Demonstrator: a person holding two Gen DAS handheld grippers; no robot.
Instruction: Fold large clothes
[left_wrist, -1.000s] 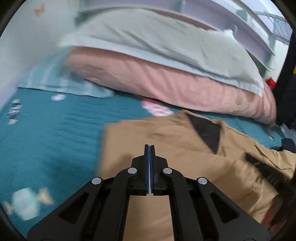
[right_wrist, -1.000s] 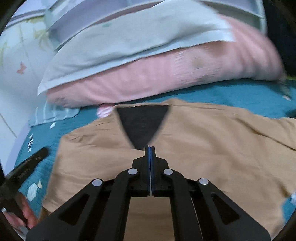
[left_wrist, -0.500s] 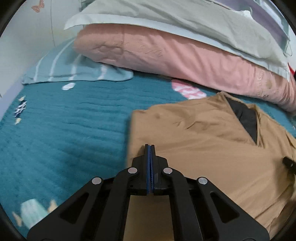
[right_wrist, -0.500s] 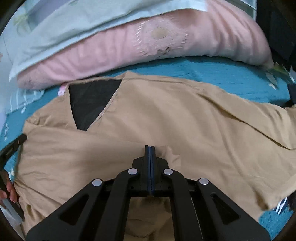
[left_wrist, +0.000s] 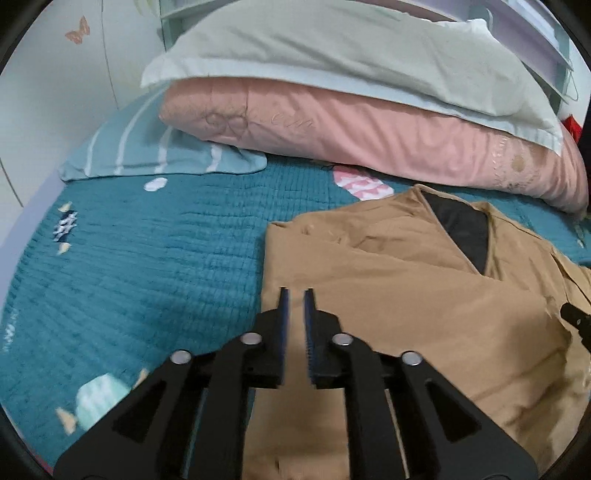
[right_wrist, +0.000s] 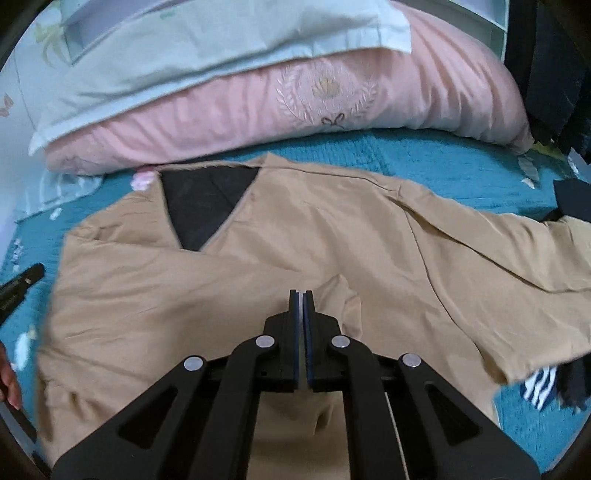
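- Tan cloth sits right under both of my tongs: the left tongs (left_wrist: 294, 295) stand narrowly parted with a slim gap between the blue pads, gripping nothing, and hang over the left folded edge of the jacket (left_wrist: 406, 295).
- My right tongs (right_wrist: 301, 295) look pressed nearly together; I see no cloth between them, though a small raised flap of the jacket (right_wrist: 295, 240) lies just past their tips.
- Outward, the right sleeve (right_wrist: 498, 251) is spread toward the far right, unfolded, while the left side is already turned in.
- Risk, as I judge it: pinching only the top layer would drag the folded side open.
- Another risk: the slippery-looking fabric could bunch on the quilted teal bedspread (left_wrist: 147, 258), or slide toward the pink pillow (right_wrist: 258, 110).
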